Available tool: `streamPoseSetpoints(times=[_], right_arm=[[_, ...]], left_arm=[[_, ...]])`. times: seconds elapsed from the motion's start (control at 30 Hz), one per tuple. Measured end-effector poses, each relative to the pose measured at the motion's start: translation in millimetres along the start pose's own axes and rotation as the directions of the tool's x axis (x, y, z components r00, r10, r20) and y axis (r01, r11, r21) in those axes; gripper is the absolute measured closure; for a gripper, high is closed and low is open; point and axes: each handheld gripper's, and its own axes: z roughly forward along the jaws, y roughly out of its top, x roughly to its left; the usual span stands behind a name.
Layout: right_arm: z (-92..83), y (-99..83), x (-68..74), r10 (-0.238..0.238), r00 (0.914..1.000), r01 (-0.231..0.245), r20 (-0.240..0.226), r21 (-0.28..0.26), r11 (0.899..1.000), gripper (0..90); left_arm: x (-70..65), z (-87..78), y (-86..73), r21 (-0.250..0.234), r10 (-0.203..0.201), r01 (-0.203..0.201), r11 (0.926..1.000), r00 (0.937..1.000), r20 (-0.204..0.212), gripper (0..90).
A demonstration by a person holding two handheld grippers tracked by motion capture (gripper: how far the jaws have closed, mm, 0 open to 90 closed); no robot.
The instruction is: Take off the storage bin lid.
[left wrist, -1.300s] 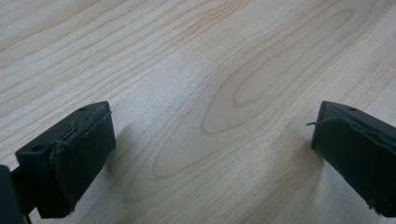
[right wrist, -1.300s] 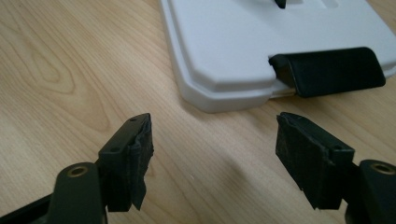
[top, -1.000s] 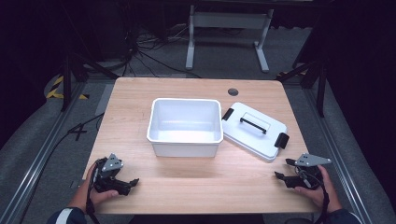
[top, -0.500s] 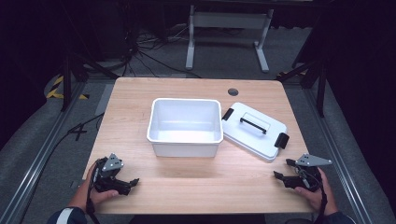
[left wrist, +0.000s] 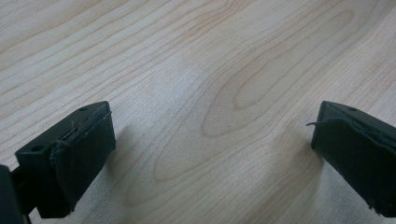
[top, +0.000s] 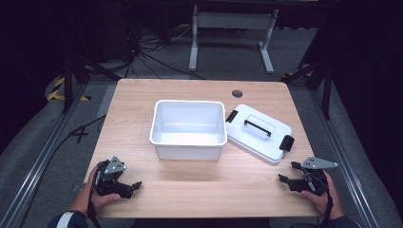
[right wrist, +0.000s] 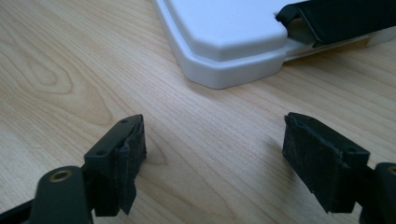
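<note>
A white open bin [top: 188,128] stands empty at the middle of the wooden table [top: 142,95]. Its white lid [top: 259,133] lies flat to the right of it, with a black handle on top and black clips at two ends. My left gripper [top: 134,186] rests open near the table's front left corner, jaws wide over bare wood [left wrist: 205,107]. My right gripper [top: 283,176] rests open near the front right corner. In the right gripper view the lid's corner [right wrist: 233,46] and one black clip [right wrist: 336,18] lie just beyond the jaws.
A round cable hole [top: 236,93] sits near the table's back edge. Cables and a white stand's legs [top: 230,28] lie on the floor behind the table. Metal rails run along both sides.
</note>
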Motion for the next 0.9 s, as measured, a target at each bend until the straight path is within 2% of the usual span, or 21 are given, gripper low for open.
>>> streamPoseSetpoints(times=[0.1,0.23,0.3,0.37,0.53,0.63,0.87,0.9], right_arm=[[0.3,0.2,-0.5,-0.003,1.0,0.003,0.001,0.002,1.0,21.6],[0.3,0.2,-0.6,-0.004,1.0,0.004,0.002,0.002,1.0,21.6],[0.3,0.2,-0.6,-0.004,1.0,0.004,0.003,0.003,1.0,21.6],[0.3,0.2,-0.5,-0.004,1.0,0.004,0.003,0.003,1.0,21.6],[0.4,0.2,-0.5,-0.004,1.0,0.004,0.004,0.003,1.0,21.6],[0.4,0.2,-0.5,-0.004,1.0,0.004,0.004,0.003,1.0,21.6],[0.4,0.2,-0.5,-0.003,1.0,0.003,0.004,0.003,1.0,21.6],[0.4,0.2,-0.5,-0.003,1.0,0.003,0.005,0.003,1.0,21.6]], left_arm=[[0.1,1.4,-0.1,-0.016,0.003,-0.003,0.9999,1.0,-0.006,0.2],[0.1,1.6,0.5,-0.014,0.001,-0.001,0.9999,1.0,-0.007,0.2],[1.0,1.2,1.1,-0.008,0.015,-0.015,0.9999,0.9998,-0.01,0.2],[0.2,2.4,1.8,-0.006,-0.003,0.003,1.0,1.0,-0.001,0.1],[0.7,2.8,2.4,-0.004,-0.002,0.002,1.0,1.0,0.007,0.2],[2.3,2.6,3.0,-0.008,0.022,-0.022,0.9997,0.9997,-0.006,0.2],[2.1,2.7,3.1,-0.007,0.018,-0.019,0.9998,0.9998,-0.006,0.2],[1.4,3.2,2.8,-0.011,0.006,-0.006,0.9999,1.0,-0.005,0.2]])
